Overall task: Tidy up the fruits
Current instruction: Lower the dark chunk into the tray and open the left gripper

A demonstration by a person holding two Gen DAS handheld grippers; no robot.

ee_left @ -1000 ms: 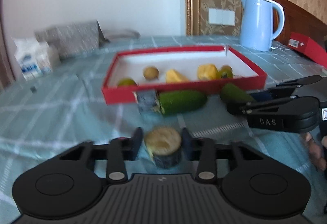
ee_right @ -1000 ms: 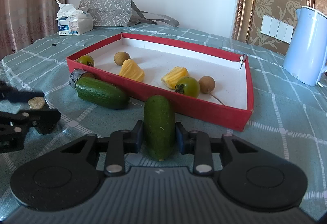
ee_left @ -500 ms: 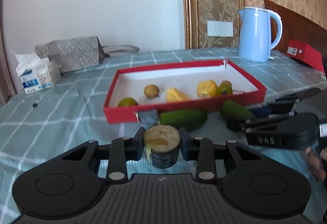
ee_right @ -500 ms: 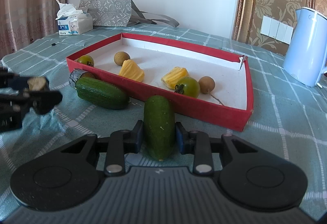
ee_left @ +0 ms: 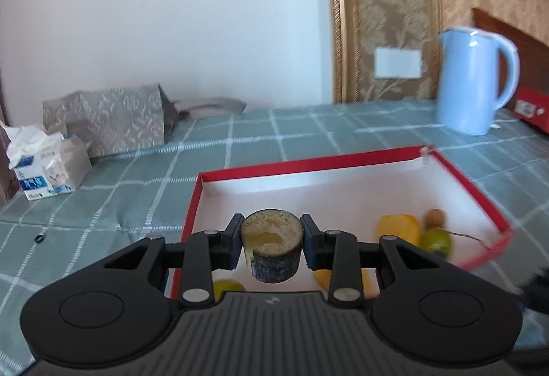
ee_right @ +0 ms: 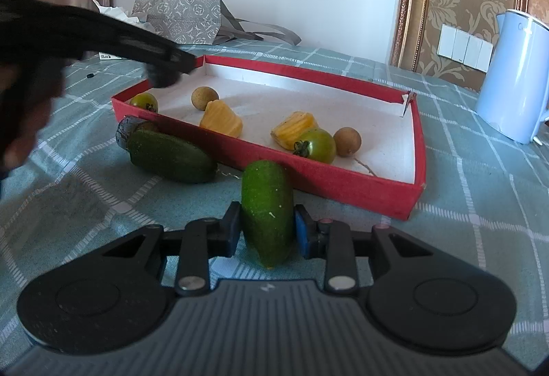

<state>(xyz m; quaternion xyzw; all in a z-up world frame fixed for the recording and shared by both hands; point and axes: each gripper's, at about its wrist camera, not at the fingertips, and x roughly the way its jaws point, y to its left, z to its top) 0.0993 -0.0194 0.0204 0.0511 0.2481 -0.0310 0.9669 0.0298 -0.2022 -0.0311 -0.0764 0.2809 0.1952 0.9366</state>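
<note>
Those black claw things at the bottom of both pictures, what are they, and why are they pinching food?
They are grippers, tongs that a person holds, one in each hand. A small camera sits on each, looking along its fingers. One picture is from the left gripper, shut on a stubby cut piece with a dark skin, above the red tray. The other is from the right gripper, shut on a green cucumber lying on the checked cloth. A second cucumber lies beside the tray. Inside are green tomatoes, yellow chunks and small brown fruits.
</note>
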